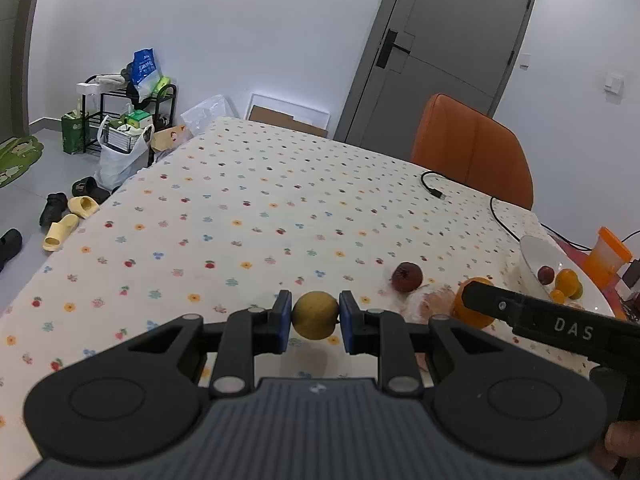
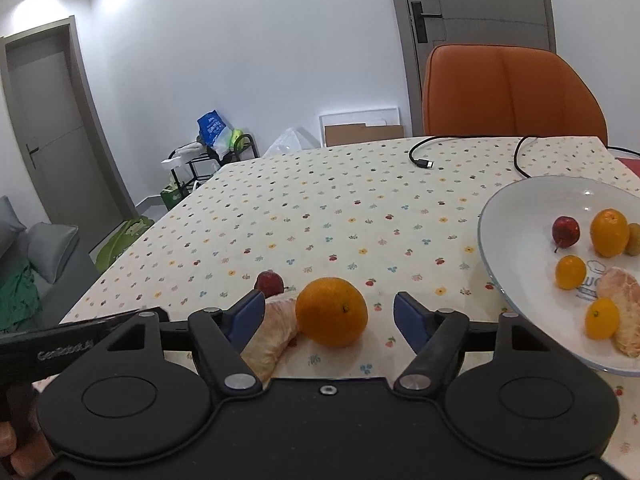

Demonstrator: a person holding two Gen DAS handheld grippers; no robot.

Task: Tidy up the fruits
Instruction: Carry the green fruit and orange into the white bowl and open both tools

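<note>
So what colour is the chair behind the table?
Orange; the chair shows best in the right wrist view.

black claw [image 1: 315, 322] w/ blue pads [image 1: 282, 320], silver screws, grey ribbed base

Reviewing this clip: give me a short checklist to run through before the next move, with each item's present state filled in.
1. Left gripper pads press the yellow-green fruit: ok.
2. Orange sits between the right gripper pads: ok.
3. Right pads touching the orange: not ok, gaps show on both sides.
4. Peeled citrus segment clear of the right gripper's left pad: not ok, it lies against it.
5. Bowl has bare room for more fruit: ok.
6. Yellow-green fruit lifted off the tablecloth: cannot tell.
</note>
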